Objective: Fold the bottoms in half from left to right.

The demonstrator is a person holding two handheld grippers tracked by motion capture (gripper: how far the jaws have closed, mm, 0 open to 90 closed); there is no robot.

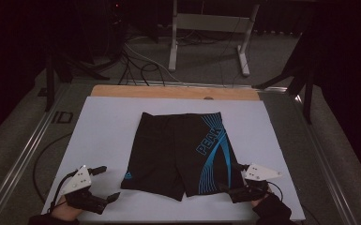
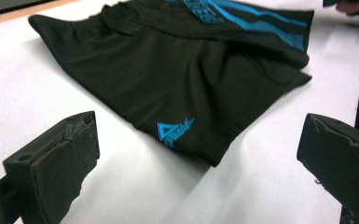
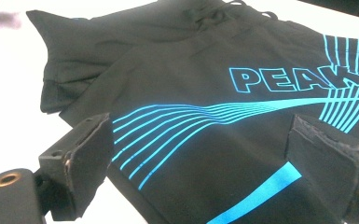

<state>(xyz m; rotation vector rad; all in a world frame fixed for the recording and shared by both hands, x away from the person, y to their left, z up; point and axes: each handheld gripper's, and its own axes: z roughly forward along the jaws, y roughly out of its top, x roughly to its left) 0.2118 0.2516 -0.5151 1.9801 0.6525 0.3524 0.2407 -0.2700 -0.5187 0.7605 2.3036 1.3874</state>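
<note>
Black shorts [image 1: 173, 145] with blue stripes and the word PEAK lie flat on the white board [image 1: 103, 122], waistband at the far side. My left gripper [image 1: 109, 183] stands open just left of the left leg hem, on bare board. In the left gripper view the shorts [image 2: 168, 70] lie ahead, and the hem corner with a small blue logo [image 2: 175, 130] sits between the spread jaws of the left gripper [image 2: 198, 140]. My right gripper [image 1: 231, 178] is open at the right leg hem. In the right gripper view its jaws straddle the striped cloth [image 3: 191, 70], the right gripper [image 3: 200, 149] holding nothing.
The board rests on a wooden tabletop [image 1: 169, 92] with metal rails [image 1: 23, 154] along the sides. Behind the table stand a white metal frame [image 1: 173, 42] and loose cables [image 1: 136, 61] on the floor. Bare white board surrounds the shorts.
</note>
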